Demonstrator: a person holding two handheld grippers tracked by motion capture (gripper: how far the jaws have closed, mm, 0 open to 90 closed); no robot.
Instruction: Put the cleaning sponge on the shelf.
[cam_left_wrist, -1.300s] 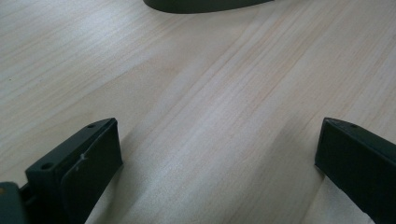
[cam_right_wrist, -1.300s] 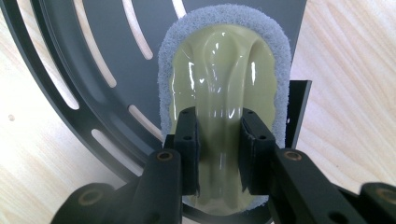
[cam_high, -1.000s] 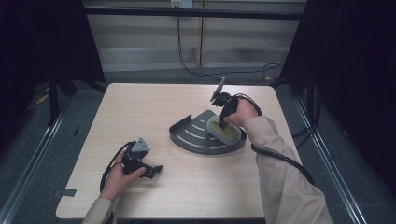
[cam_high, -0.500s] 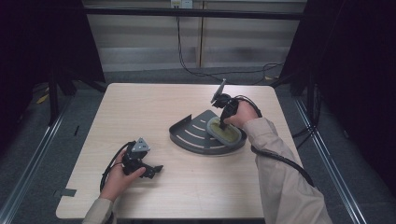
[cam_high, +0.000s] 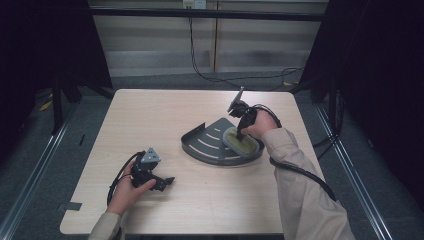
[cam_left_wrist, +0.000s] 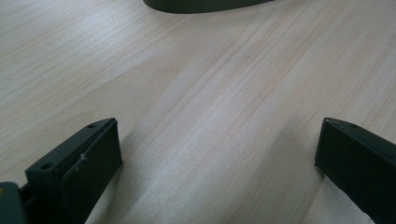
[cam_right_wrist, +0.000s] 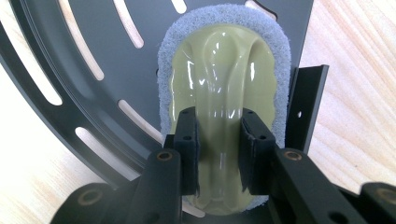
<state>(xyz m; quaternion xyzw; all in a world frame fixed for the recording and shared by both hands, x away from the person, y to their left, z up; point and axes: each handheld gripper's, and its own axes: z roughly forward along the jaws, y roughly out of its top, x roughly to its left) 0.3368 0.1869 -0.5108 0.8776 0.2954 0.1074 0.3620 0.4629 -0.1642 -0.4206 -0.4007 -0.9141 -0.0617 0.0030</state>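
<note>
Lying flat, glossy olive scrubber (cam_right_wrist: 224, 107) edged with grey-white pad

The pale wood-grain desk (cam_high: 165, 120) carries a dark grey slotted metal corner tray (cam_high: 207, 145), lying flat right of its centre
</note>
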